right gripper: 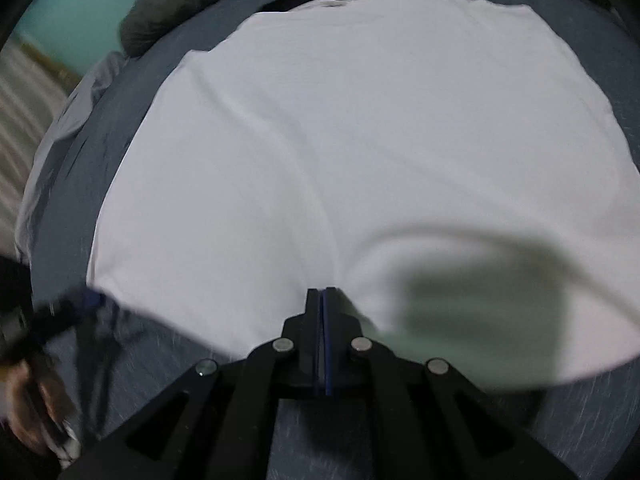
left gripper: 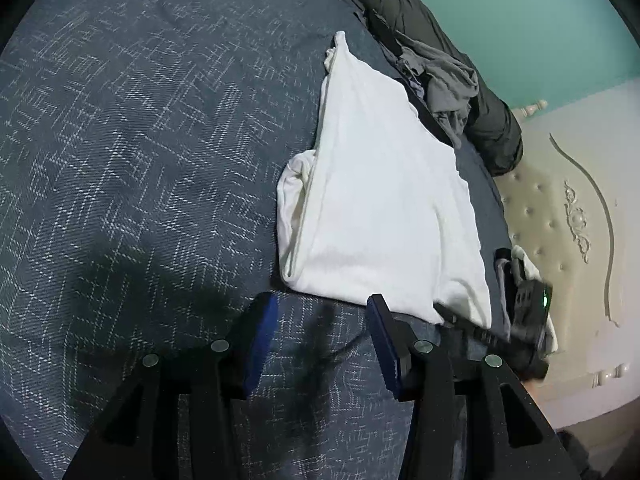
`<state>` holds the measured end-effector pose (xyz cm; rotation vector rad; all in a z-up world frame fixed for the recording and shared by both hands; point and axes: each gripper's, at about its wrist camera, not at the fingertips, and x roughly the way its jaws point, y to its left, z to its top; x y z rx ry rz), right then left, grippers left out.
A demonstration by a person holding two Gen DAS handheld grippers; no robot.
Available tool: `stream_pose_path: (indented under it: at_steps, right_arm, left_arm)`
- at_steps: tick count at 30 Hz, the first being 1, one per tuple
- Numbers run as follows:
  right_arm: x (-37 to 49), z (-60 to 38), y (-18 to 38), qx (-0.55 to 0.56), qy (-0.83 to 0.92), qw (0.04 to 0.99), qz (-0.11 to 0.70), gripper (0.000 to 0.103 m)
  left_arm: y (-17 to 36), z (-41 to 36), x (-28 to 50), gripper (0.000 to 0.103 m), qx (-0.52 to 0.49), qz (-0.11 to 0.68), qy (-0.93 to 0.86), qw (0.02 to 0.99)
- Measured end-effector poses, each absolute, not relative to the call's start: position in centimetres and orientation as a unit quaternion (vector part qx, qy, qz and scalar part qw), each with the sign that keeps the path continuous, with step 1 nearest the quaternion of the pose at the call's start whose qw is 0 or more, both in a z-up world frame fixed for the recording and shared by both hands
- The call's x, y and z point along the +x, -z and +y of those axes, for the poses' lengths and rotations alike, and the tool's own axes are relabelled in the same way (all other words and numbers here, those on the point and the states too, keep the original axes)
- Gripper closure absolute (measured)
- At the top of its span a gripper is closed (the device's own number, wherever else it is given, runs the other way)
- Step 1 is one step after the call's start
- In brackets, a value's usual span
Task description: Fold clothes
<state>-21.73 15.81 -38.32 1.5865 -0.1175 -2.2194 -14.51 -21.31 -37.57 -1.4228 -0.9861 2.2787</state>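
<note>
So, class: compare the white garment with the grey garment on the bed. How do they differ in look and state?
The white garment lies spread fairly flat and partly folded on the bed; the grey garment sits crumpled in a heap. The white one is near the grippers, its near edge pinched by the right gripper; the grey one lies further back, untouched. Both are plain, unpatterned cloth resting on the same dark blue cover.
</note>
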Motion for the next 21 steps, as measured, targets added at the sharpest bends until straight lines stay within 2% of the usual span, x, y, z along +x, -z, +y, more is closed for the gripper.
stream_pose_path:
  at_steps: [5,9,13,17,21]
  right_arm:
    - [-19.5,16.5,38.8,0.560,0.801,0.207,-0.046,0.102]
    - [-19.1,16.4,38.7,0.561,0.801,0.206,-0.034,0.102]
    - [-18.7,16.9,38.5,0.568,0.795,0.210,-0.039,0.103]
    - [-18.2,19.4,36.9,0.552,0.806,0.200,-0.079,0.102]
    - [-18.0,23.1,36.0,0.538,0.818,0.180,-0.096,0.102]
  left_arm:
    - [37.9,-21.3,-14.4,0.050,-0.484,-0.351,-0.791,0.127]
    - [38.1,-21.1,-14.3,0.045,-0.477,-0.359,-0.793,0.119]
    - [38.3,-21.0,-14.2,0.045,-0.470,-0.366,-0.796,0.111]
    - [38.2,-21.0,-14.3,0.045,-0.455,-0.368,-0.804,0.104]
    - [38.2,-21.1,-14.9,0.049,-0.444,-0.374,-0.807,0.107]
